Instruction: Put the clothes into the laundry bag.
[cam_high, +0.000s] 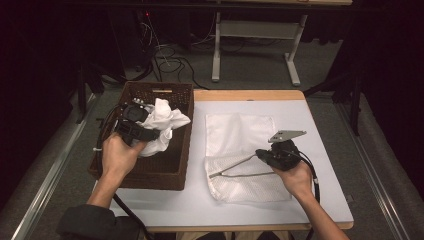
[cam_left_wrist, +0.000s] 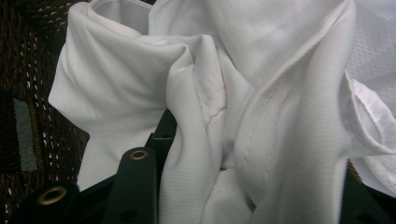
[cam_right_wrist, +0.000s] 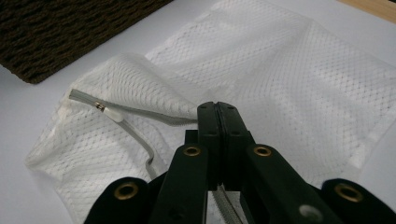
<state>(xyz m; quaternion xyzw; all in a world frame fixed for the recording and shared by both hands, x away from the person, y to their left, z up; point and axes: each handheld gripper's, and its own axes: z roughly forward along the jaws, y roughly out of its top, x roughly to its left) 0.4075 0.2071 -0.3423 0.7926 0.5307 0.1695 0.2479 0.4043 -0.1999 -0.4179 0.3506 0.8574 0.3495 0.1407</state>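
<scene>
A crumpled white garment bunches between the left gripper jaws, which clamp it above the wicker basket. The right gripper has its 2 jaws pressed together on the grey zipper edge of a white mesh bag, which spreads beyond them on the table.

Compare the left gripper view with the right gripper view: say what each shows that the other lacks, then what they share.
Left gripper view: a crumpled white cloth bunched in the left gripper, its fingers partly buried in the folds. Right gripper view: a white mesh bag on the table, the right gripper shut on its open zipper. Shared: the dark wicker basket.
</scene>
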